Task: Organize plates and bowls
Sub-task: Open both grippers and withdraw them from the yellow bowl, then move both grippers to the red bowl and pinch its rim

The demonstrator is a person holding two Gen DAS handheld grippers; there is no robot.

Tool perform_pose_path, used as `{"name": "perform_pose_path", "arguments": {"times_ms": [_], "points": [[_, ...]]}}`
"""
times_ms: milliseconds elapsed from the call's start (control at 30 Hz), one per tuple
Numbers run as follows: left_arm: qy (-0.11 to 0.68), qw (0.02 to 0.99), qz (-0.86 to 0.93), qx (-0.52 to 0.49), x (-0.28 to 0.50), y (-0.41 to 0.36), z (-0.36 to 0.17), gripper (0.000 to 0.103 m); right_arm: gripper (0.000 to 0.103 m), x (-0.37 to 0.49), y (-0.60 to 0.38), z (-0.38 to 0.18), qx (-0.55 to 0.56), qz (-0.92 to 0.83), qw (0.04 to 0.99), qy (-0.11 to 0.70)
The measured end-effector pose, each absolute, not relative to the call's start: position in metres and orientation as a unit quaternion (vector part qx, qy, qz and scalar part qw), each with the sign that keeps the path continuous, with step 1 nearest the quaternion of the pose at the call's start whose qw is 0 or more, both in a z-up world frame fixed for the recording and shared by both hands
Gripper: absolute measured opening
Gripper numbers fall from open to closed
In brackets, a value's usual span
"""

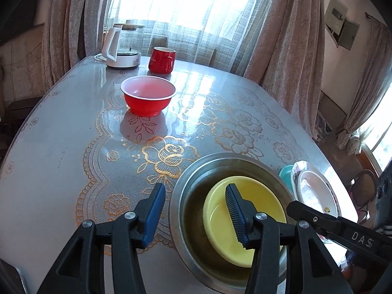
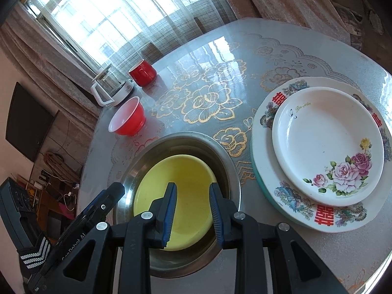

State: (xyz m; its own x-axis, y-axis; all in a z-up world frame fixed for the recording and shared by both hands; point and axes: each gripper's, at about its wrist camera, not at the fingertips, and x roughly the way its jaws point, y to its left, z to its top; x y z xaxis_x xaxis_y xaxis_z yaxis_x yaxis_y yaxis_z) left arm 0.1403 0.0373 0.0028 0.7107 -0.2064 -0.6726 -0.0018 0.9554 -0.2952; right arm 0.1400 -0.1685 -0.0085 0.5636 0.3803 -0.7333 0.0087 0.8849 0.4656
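A lived-in home dining room: heavy curtains (image 1: 281, 49) and sheer netting frame a bright window (image 2: 103, 17), a kettle (image 1: 117, 49) and mug (image 1: 161, 60) stand on the lace-covered desk (image 1: 61, 171), and a dark television (image 2: 27, 122) hangs on the wall.

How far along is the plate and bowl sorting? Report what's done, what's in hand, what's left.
Done: the yellow bowl sits nested in the steel bowl, and the rose plate is stacked on the larger patterned plate.
In hand: nothing; the left tongs stand open over the steel bowl's rim, the right tongs hang empty above the yellow bowl.
Left: the red bowl stands alone.
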Motion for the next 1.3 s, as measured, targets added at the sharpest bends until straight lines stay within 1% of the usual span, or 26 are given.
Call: {"name": "perform_pose_path", "arguments": {"times_ms": [67,233,467,600,667,767,933,967,1067,1167,1233,1300], "points": [[0.373,0.915,-0.041,-0.149,0.145,0.046,0.004,0.063,0.028,0.141,-0.169,-0.008,0.214,0.112,0.857,0.455],[0.373,0.909,-0.002,-0.184,0.166,0.072,0.009,0.073,0.028,0.149,-0.166,-0.003,0.21,0.119,0.859,0.452],[0.352,0.901,0.039,-0.251,0.204,0.108,0.013,0.08,0.032,0.172,-0.161,0.01,0.199,0.131,0.86,0.451],[0.342,0.897,0.05,-0.274,0.228,0.129,0.01,0.081,0.037,0.193,-0.153,0.017,0.186,0.143,0.853,0.467],[0.34,0.895,0.053,-0.285,0.238,0.139,0.006,0.081,0.037,0.205,-0.147,0.022,0.179,0.154,0.849,0.473],[0.337,0.888,0.051,-0.309,0.251,0.157,-0.003,0.078,0.037,0.222,-0.138,0.026,0.177,0.169,0.841,0.483],[0.334,0.875,0.0,-0.351,0.268,0.176,-0.018,0.074,0.037,0.26,-0.114,0.027,0.159,0.167,0.832,0.505],[0.333,0.871,-0.013,-0.361,0.272,0.179,-0.021,0.07,0.037,0.269,-0.109,0.026,0.163,0.172,0.826,0.511],[0.331,0.864,-0.043,-0.377,0.28,0.182,-0.027,0.066,0.037,0.292,-0.09,0.023,0.165,0.175,0.819,0.521],[0.344,0.86,-0.046,-0.375,0.285,0.182,-0.037,0.056,0.037,0.316,-0.067,0.017,0.162,0.174,0.816,0.527],[0.347,0.856,-0.051,-0.38,0.287,0.183,-0.041,0.052,0.037,0.332,-0.053,0.009,0.166,0.174,0.809,0.536],[0.336,0.855,-0.06,-0.391,0.285,0.186,-0.042,0.052,0.037,0.346,-0.042,-0.001,0.175,0.167,0.799,0.55]]}}
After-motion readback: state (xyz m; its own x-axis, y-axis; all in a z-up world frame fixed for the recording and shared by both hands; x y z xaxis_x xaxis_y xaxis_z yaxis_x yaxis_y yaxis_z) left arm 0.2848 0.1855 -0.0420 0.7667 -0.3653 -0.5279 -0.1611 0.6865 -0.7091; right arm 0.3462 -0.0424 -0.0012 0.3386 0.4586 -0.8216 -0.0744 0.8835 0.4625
